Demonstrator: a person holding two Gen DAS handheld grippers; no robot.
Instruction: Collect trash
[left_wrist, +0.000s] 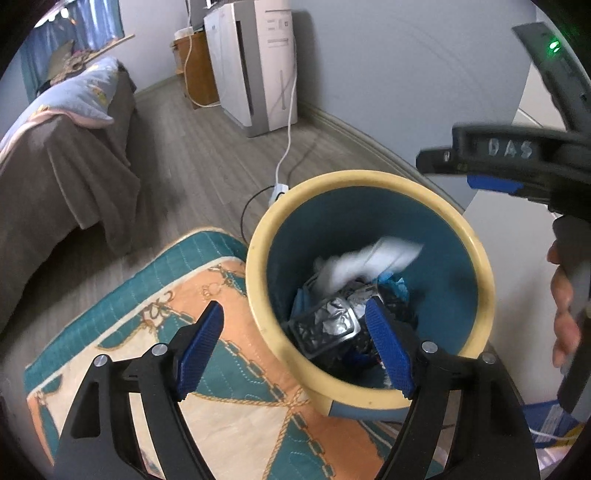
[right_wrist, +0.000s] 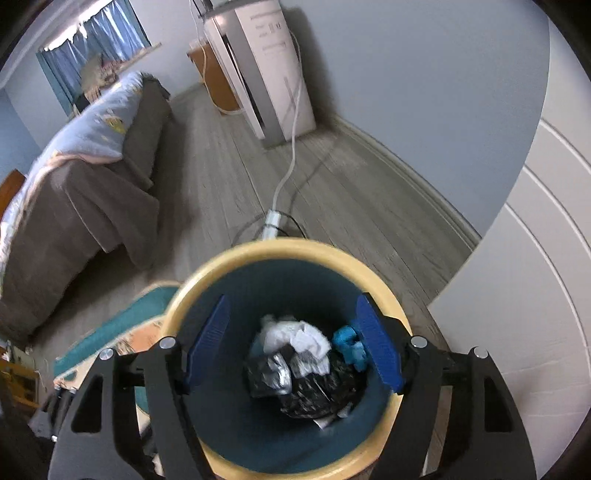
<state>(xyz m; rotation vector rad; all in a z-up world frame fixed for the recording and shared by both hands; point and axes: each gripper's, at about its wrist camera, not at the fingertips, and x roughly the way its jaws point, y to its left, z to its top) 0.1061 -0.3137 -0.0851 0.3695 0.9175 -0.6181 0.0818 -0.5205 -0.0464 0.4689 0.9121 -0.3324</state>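
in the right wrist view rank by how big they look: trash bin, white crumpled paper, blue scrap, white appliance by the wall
1. trash bin, nearest the camera
2. white appliance, farther off, so probably larger in reality
3. white crumpled paper
4. blue scrap, partly hidden behind a finger of the right gripper

Grey wood-plank floor (right_wrist: 229, 155). On it: teal-and-orange quilted mat (left_wrist: 207, 332) near the camera, its corner beside the bin. Yellow-rimmed blue bin (left_wrist: 369, 181) stands next to the mat; whether its base overlaps the mat cannot be told. White power strip (right_wrist: 272, 221) on the planks just behind the bin, white cable (right_wrist: 293, 147) running back toward a tall white appliance (right_wrist: 273, 74) against the wall. Bed (right_wrist: 85, 192) with brown cover draped to the floor at left.
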